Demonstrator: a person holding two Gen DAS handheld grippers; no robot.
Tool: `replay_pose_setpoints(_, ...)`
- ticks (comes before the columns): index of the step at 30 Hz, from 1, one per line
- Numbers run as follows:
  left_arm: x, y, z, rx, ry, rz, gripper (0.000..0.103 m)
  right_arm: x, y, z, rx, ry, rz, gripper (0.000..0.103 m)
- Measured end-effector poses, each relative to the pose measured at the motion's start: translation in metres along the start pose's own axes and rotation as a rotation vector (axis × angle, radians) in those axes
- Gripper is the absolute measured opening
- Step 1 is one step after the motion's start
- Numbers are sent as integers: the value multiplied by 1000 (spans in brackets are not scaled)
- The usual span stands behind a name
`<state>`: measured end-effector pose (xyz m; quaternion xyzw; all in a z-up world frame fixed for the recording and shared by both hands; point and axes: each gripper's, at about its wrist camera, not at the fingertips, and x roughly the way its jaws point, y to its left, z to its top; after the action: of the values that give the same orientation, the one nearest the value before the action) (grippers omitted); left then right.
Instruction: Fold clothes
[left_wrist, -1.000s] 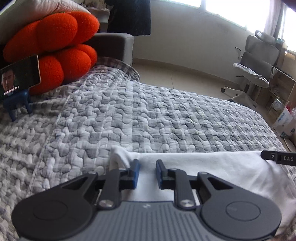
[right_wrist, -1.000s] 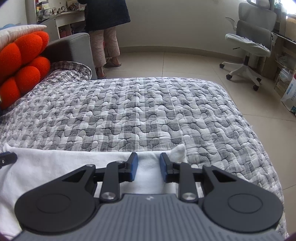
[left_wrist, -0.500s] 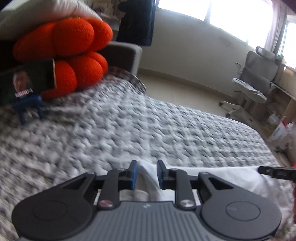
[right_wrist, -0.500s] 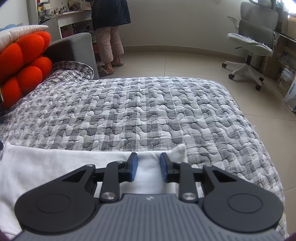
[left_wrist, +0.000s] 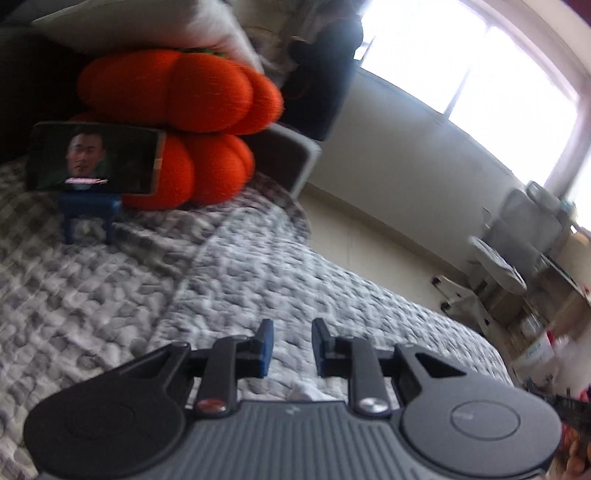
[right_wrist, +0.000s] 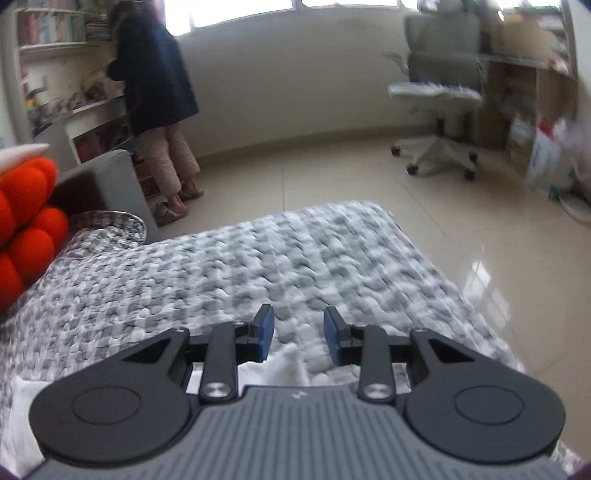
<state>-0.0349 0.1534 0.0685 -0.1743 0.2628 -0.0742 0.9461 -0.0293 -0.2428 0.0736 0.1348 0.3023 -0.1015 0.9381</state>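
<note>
- Grey checked quilt (right_wrist: 229, 280) fills more of both views than a second ago.
- Left gripper (left_wrist: 289, 345) has risen, spread and empty.
- Right gripper (right_wrist: 298, 334), likewise released, lifted off the white garment (right_wrist: 284, 365), which lies bunched below the fingers.

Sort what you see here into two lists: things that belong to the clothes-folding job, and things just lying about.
Belongs to the job:
white garment
left gripper, fingers apart
right gripper, fingers apart
grey checked quilt, the folding surface

Just lying about:
orange cushion
phone on a blue stand
office chair
person at the shelves
</note>
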Motion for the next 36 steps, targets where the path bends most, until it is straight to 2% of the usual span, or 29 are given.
replay_pose_setpoints(1, 1, -7, -2, 31, 5, -14, 21, 0, -2, 0, 14, 6, 0, 32)
replay_pose_setpoints(3, 4, -20, -9, 97, 33, -43, 21, 1, -6, 1, 39, 15, 3, 15)
replay_pose_setpoints(4, 6, -26, -13, 131, 48, -58, 22, 1, -6, 2, 44, 17, 10, 15)
replay_pose_setpoints(7, 12, -37, -21, 190, 87, -66, 22, 2, -1, 2, 42, 25, 29, 14)
replay_pose_setpoints(11, 22, -40, -27, 203, 133, -55, 22, 7, 14, -3, -22, 55, 75, 14)
replay_pose_setpoints(16, 29, -37, -31, 209, 172, -20, 22, 20, 24, -13, -101, 125, 46, 14)
replay_pose_setpoints(19, 33, -35, -33, 210, 192, -3, 21, 27, 29, -17, -134, 148, 30, 10)
replay_pose_setpoints(25, 34, -32, -33, 194, 206, 10, 19, 26, 31, -18, -140, 135, 21, 8)
replay_pose_setpoints(30, 17, -39, -29, 211, 143, -18, 19, 6, 35, -17, -161, 46, 49, 17)
replay_pose_setpoints(33, 17, -40, -30, 212, 157, -22, 19, 12, 40, -23, -190, 106, 60, 17)
replay_pose_setpoints(36, 30, -42, -37, 231, 220, 26, 19, 24, 45, -30, -234, 153, 16, 12)
